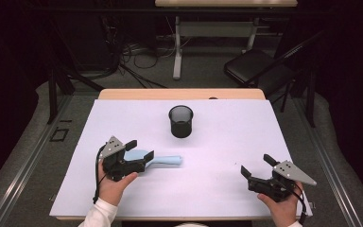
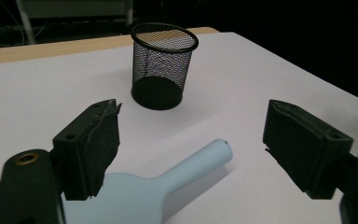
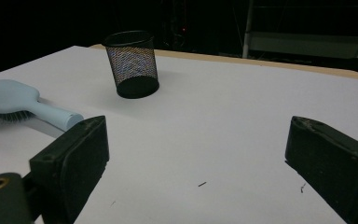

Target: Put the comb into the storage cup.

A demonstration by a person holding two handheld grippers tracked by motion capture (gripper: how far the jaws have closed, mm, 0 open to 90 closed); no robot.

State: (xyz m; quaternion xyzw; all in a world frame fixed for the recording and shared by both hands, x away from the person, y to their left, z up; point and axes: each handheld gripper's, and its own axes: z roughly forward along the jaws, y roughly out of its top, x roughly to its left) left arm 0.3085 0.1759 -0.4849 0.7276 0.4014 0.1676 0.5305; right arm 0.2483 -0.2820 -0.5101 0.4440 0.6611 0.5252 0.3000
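Pale blue, a hairbrush point(image 1: 153, 159) is laid flat on the white table cover point(image 1: 227, 142), its head between the spread jaws of the left gripper point(image 1: 139, 153), whose pads are not pressed on it. The right gripper point(image 1: 256, 165) is held apart, jaws wide with nothing between. A black mesh cup point(image 1: 181, 121) is stood upright farther back.

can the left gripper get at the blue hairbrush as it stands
Probably yes. The left gripper is already over the hairbrush with its jaws open on either side, pads not yet pressing. Nothing lies between them, and the mesh cup stands well clear behind.
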